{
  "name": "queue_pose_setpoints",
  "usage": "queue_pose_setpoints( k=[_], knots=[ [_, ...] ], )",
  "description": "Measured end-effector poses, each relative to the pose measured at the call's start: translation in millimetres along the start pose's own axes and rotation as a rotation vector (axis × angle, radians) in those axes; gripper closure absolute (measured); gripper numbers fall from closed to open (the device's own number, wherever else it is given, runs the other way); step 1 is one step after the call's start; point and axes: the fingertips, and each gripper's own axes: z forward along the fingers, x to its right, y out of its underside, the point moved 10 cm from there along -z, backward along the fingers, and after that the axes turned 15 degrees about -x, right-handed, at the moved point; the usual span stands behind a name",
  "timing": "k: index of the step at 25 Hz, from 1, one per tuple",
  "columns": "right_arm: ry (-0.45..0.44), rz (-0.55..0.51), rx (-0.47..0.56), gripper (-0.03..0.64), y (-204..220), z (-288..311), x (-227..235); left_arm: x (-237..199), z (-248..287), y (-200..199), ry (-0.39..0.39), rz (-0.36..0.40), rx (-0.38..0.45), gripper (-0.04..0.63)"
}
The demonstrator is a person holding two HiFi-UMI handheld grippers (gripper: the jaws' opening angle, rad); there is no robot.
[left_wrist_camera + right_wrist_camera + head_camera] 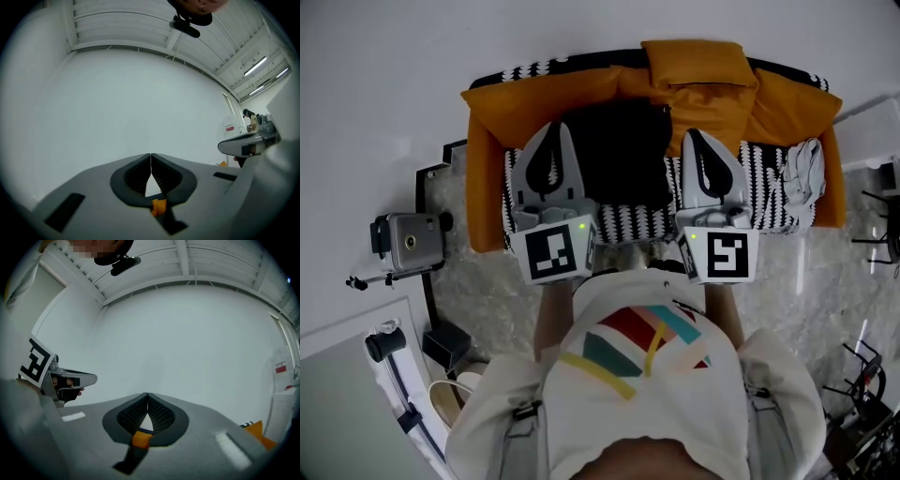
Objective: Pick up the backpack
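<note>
The black backpack lay on the seat of an orange sofa, below and between the two grippers. The left gripper and the right gripper were held level above it, one at each side, not touching it. Each had its jaws pressed together with nothing between them. Both pointed at a bare white wall. A black-and-white patterned cover lay over the seat, an orange cushion sat at the back, and a pale cloth lay at the right end. The floor was speckled.
</note>
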Motion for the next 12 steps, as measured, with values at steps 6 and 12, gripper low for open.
queue_pose_setpoints(
  k=[6,12],
  knots=[
    [0.007,-0.007,-0.001,0.612,-1.0,2.3,-3.5,0.2,0.4,3.1,0.029,0.035,-0.027,0.580],
    [0.000,-0.016,0.008,0.612,-4.5,-0.1,-8.8,-2.3,-4.2,0.7,0.031,0.021,-0.003,0.580]
  ],
)
